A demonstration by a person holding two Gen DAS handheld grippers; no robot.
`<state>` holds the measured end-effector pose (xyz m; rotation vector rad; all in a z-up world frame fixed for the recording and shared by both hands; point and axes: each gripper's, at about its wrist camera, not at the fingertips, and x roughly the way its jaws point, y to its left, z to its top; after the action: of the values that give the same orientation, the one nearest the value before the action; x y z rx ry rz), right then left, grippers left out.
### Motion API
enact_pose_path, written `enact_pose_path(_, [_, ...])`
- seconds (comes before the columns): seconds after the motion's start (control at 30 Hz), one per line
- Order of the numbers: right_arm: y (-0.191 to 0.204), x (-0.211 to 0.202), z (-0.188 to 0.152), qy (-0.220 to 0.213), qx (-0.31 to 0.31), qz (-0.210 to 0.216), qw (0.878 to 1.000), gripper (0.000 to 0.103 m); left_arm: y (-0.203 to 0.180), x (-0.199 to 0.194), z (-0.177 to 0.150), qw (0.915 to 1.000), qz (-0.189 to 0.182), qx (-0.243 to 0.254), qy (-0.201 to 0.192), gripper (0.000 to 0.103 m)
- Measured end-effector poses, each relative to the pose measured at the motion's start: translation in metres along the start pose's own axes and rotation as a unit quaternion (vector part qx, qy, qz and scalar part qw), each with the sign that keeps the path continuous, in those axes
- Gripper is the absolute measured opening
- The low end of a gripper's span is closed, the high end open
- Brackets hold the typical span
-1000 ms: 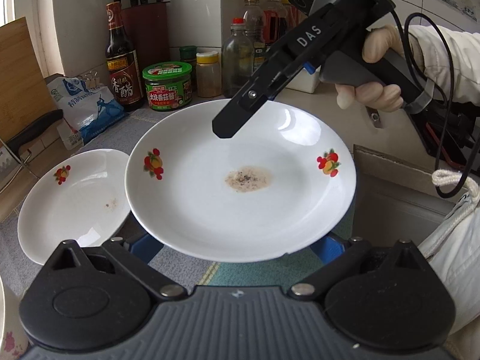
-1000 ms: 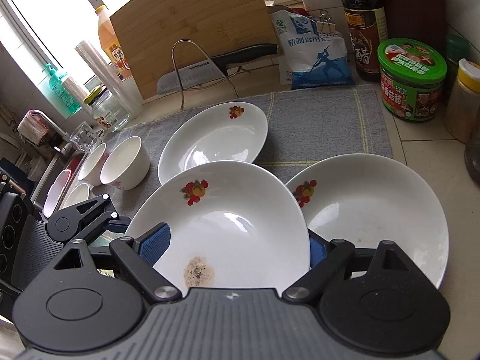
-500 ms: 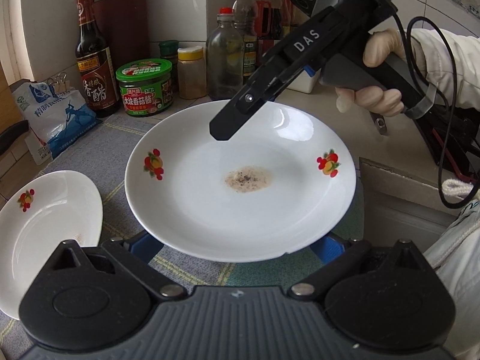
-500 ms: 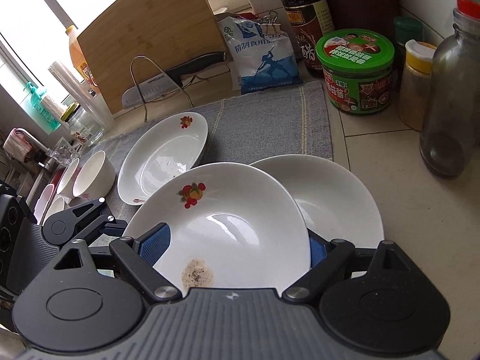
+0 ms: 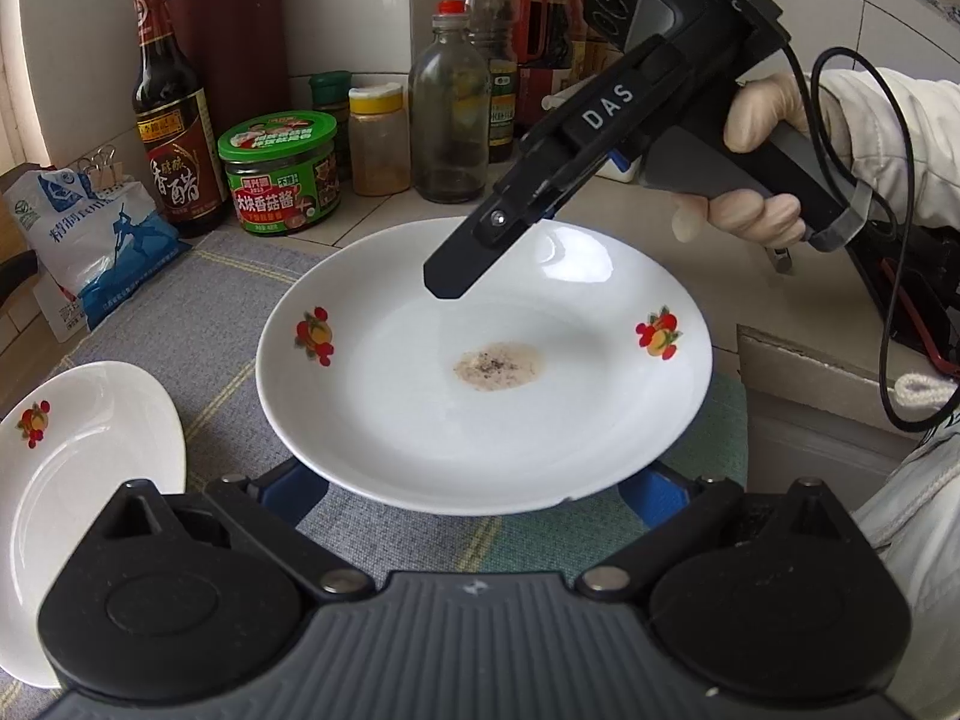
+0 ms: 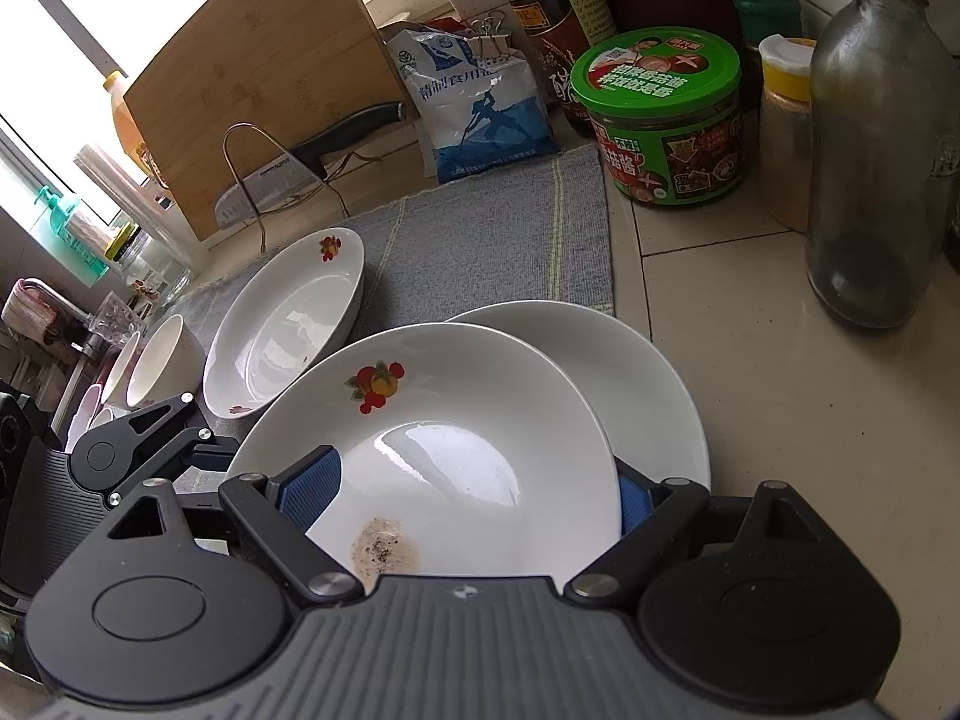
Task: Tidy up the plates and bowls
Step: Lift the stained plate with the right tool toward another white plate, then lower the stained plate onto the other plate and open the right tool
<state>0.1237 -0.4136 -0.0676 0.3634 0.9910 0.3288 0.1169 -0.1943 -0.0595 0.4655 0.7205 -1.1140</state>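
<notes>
A white plate (image 5: 420,420) with fruit decals and a brown stain in its middle hangs above the counter, held from two sides. My left gripper (image 5: 474,487) is shut on its near rim, blue pads (image 5: 294,489) at either side. My right gripper (image 6: 474,486) is shut on the opposite rim; one of its black fingers (image 5: 456,270) shows over the far edge. The stained plate (image 6: 456,420) hovers over a second white plate (image 6: 666,414) that lies on the counter. A deep plate (image 6: 288,324) and small bowls (image 6: 162,360) sit further left on the grey mat (image 6: 480,240).
A green-lidded jar (image 6: 660,120), a spice jar (image 6: 786,138), a glass bottle (image 6: 876,168) and a vinegar bottle (image 5: 174,138) line the back wall. A salt bag (image 6: 480,114), a cutting board (image 6: 264,84) and a knife on a wire rack (image 6: 312,162) stand behind the mat. A gloved hand (image 5: 756,210) holds the right gripper.
Both grippers have carried the stained plate to the right along the counter. The plate on the counter now lies beneath it, and the jars and bottles have come closer.
</notes>
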Motion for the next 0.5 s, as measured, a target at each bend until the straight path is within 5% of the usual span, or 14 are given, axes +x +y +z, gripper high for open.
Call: enact_pose_path(0.5, [-0.013,-0.006,-0.002,0.0,0.008,-0.003,1.0,0.093,0.007,0.016,0.007,0.9999,0.001,0.002,0.015,0.101])
